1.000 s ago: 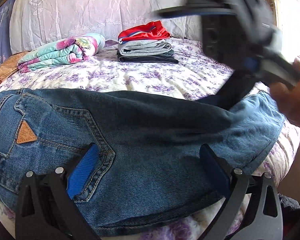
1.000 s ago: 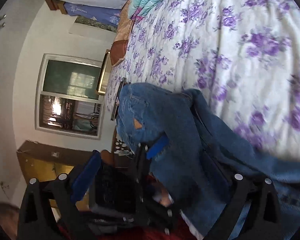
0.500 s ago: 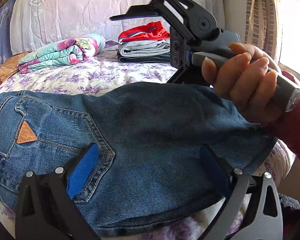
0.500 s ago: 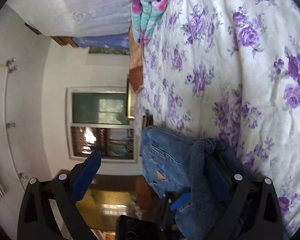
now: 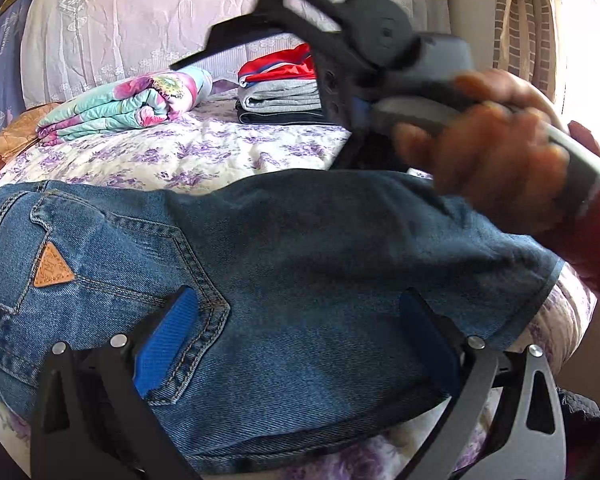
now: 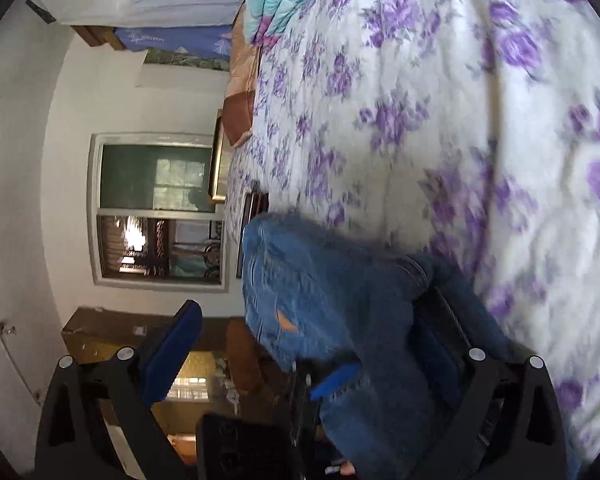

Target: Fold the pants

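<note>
left wrist view: blue jeans [image 5: 284, 280] folded on the floral bedspread [image 5: 188, 152], long axis running left to right, waist and back pocket at the left, folded end at the right near the bed's edge. orange triangular patch [image 5: 53, 268] on the pocket, its writing too small to read. left gripper [image 5: 296, 344] spread wide, blue pads resting on the denim, nothing pinched. right gripper [image 5: 236, 46] raised above the jeans in a hand [image 5: 492, 148] with a red sleeve, blurred, fingers apart and empty. rolled floral blanket [image 5: 128, 108] and a stack of folded clothes [image 5: 280, 92] farther back.

right wrist view: tilted sideways and blurred. same jeans [image 6: 324, 300] at the lower centre on the bedspread [image 6: 440, 120], patch visible. right gripper [image 6: 304, 352] wide apart, one finger against the denim, nothing clamped. window [image 6: 156, 208] on the wall.
</note>
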Demonstrator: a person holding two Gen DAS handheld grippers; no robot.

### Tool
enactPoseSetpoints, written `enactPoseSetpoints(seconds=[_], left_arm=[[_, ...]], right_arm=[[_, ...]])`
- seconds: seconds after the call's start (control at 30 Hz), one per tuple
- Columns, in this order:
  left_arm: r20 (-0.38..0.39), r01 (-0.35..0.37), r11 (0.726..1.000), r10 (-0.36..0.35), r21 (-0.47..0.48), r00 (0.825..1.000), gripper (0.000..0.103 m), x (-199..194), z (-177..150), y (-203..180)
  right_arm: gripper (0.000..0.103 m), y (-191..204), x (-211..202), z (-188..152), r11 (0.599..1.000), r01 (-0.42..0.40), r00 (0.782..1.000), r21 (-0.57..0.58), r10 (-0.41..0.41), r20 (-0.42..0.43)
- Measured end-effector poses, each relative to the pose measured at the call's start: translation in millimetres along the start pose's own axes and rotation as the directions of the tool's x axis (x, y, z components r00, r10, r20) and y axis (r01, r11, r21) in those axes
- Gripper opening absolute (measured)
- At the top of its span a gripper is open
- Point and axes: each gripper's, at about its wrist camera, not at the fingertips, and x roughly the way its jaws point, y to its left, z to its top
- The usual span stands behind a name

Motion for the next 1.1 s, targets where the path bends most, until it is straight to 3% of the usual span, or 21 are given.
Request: enactPoseSetpoints(seconds=[0.03, 0.07, 0.1, 0.17, 0.27, 0.33, 0.4, 0.43, 0.53, 0.6, 0.67, 0.7, 0.73, 0.77, 0.83, 0.93, 0.97, 1.0, 1.03, 1.07, 1.1], left_arm=[[-0.004, -0.001, 1.000, 0.001, -0.001, 1.000, 0.098, 0.9, 0.8, 0.4], [-0.007, -0.001, 1.000, 0.001, -0.002, 1.000, 0.098, 1.5, 1.3, 0.8], [-0.010, -0.003, 1.000, 0.003, -0.001, 1.000, 0.098, 1.9, 1.6, 0.4], [-0.013, -0.005, 1.000, 0.005, 0.000, 1.000, 0.098, 3.7, 3.0, 0.5], [-0.011, -0.006, 1.000, 0.006, 0.000, 1.000, 0.098, 5.3, 3.9, 1.4], [-0.008, -0.008, 1.000, 0.008, -0.001, 1.000, 0.098, 5.9, 4.1, 2.3], [-0.006, -0.008, 1.000, 0.008, -0.002, 1.000, 0.098, 4.7, 3.2, 2.1], [-0.006, -0.007, 1.000, 0.007, -0.001, 1.000, 0.098, 5.0, 3.4, 2.7], [-0.010, -0.008, 1.000, 0.008, -0.001, 1.000, 0.098, 5.0, 3.3, 3.2], [-0.013, -0.010, 1.000, 0.010, -0.002, 1.000, 0.098, 5.6, 3.9, 3.9], [-0.016, -0.011, 1.000, 0.011, -0.002, 1.000, 0.098, 6.6, 4.5, 4.9], [-0.019, -0.012, 1.000, 0.012, -0.004, 1.000, 0.098, 7.7, 5.1, 6.2], [-0.022, -0.014, 1.000, 0.014, -0.006, 1.000, 0.098, 8.5, 5.7, 6.6], [-0.023, -0.013, 1.000, 0.013, -0.007, 1.000, 0.098, 8.4, 6.4, 6.9], [-0.026, -0.018, 1.000, 0.018, 0.002, 1.000, 0.098, 8.8, 6.4, 6.4], [-0.031, -0.015, 1.000, 0.015, -0.002, 0.999, 0.098, 9.0, 7.4, 7.9], [-0.032, -0.016, 1.000, 0.016, -0.003, 0.999, 0.098, 9.8, 8.2, 8.3], [-0.033, -0.017, 1.000, 0.017, -0.003, 0.999, 0.098, 10.5, 8.5, 8.4], [-0.034, -0.021, 1.000, 0.021, -0.003, 0.999, 0.098, 11.1, 8.9, 8.7], [-0.036, -0.024, 1.000, 0.024, -0.003, 0.999, 0.098, 12.1, 9.3, 8.3], [-0.039, -0.026, 1.000, 0.026, -0.002, 0.999, 0.098, 12.9, 10.0, 8.5]], right_arm=[[0.098, 1.5, -8.1, 3.5, 1.000, 0.005, 0.997, -0.019, -0.004, 0.073], [0.088, 3.3, -18.1, 5.6, 0.999, -0.005, 0.988, -0.051, 0.013, 0.157], [0.070, 6.8, -30.4, 9.4, 0.995, 0.011, 0.973, -0.097, 0.012, 0.230], [0.071, 4.7, -53.5, 15.5, 0.995, 0.030, 0.950, -0.094, 0.001, 0.312], [0.071, 12.5, -59.5, 5.6, 0.994, 0.025, 0.976, -0.106, -0.001, 0.219], [0.071, 34.1, -54.4, -15.8, 0.963, 0.167, 0.976, -0.212, -0.131, 0.173], [0.066, 53.2, -52.7, -37.3, 0.898, 0.297, 0.947, -0.324, -0.233, 0.221], [0.056, 64.4, -48.9, -49.6, 0.840, 0.376, 0.921, -0.391, -0.291, 0.261], [0.034, 73.4, -29.0, -79.4, 0.724, 0.464, 0.886, -0.510, -0.379, 0.269], [0.027, 63.2, -4.2, -82.2, 0.646, 0.538, 0.838, -0.541, -0.481, 0.259], [0.004, 37.6, 11.1, -65.6, 0.591, 0.635, 0.763, -0.498, -0.583, 0.281], [0.000, 27.1, 8.3, -54.6, 0.633, 0.623, 0.778, -0.460, -0.567, 0.272], [0.000, 23.5, -0.3, -47.4, 0.694, 0.585, 0.810, -0.419, -0.526, 0.260], [0.000, 26.6, -5.3, -46.6, 0.709, 0.579, 0.816, -0.402, -0.503, 0.286], [0.006, 44.4, -23.2, -59.3, 0.671, 0.612, 0.789, -0.419, -0.479, 0.385], [0.006, 56.8, -44.5, -88.1, 0.689, 0.568, 0.820, -0.451, -0.429, 0.378], [0.006, 56.6, -47.1, -96.3, 0.682, 0.570, 0.820, -0.457, -0.436, 0.371], [0.022, 52.3, -48.0, -102.2, 0.669, 0.585, 0.810, -0.459, -0.459, 0.365], [0.046, 44.9, -45.7, -104.1, 0.648, 0.617, 0.787, -0.446, -0.499, 0.364], [0.045, 30.1, -40.6, -100.3, 0.635, 0.646, 0.763, -0.424, -0.545, 0.347], [0.032, 13.3, -39.6, -96.7, 0.648, 0.647, 0.762, -0.402, -0.561, 0.322]])
